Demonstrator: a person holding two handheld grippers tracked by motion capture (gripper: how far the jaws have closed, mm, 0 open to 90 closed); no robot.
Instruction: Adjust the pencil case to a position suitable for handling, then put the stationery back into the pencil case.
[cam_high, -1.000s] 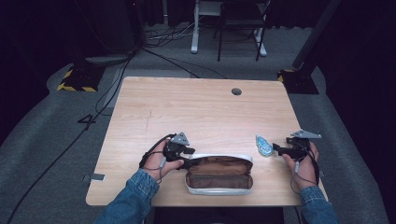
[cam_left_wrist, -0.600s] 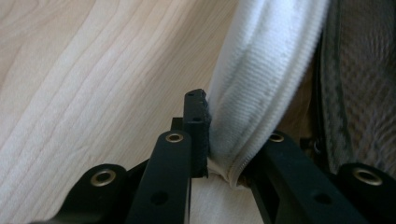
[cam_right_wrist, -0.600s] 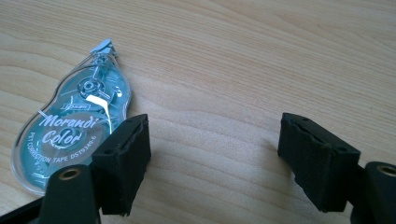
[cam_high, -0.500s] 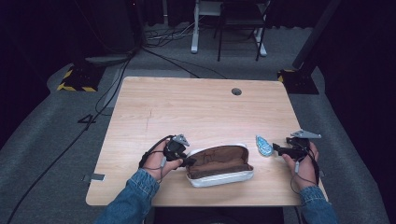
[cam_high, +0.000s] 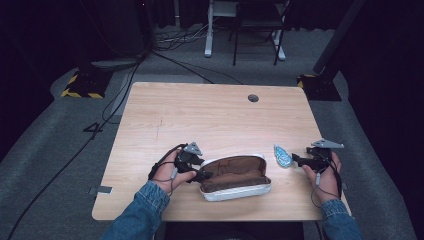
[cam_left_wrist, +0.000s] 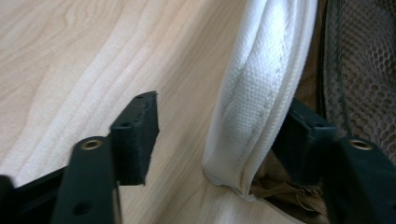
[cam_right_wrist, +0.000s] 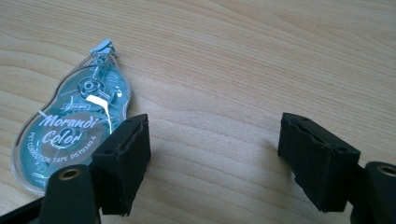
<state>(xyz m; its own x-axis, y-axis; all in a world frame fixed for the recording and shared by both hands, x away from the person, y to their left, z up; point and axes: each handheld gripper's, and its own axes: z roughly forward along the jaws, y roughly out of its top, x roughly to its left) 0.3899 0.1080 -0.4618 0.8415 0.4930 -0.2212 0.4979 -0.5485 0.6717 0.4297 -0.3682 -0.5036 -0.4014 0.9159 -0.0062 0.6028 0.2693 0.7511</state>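
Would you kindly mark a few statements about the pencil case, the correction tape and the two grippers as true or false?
1. The pencil case lies open on the table. True.
2. The correction tape is inside the case. False: it lies on the table, right of the case.
3. The right gripper grips the tape. False: its jaws are open, the tape beside one jaw.
4. The left gripper straddles the case's white rim. True; its jaws have just been opening.

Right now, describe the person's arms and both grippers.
Both forearms wear blue denim sleeves. The left gripper and right gripper are black, each topped by a grey three-cornered plate and trailing a thin black cable. Their jaws are blocky black pads with brass-coloured rivets.
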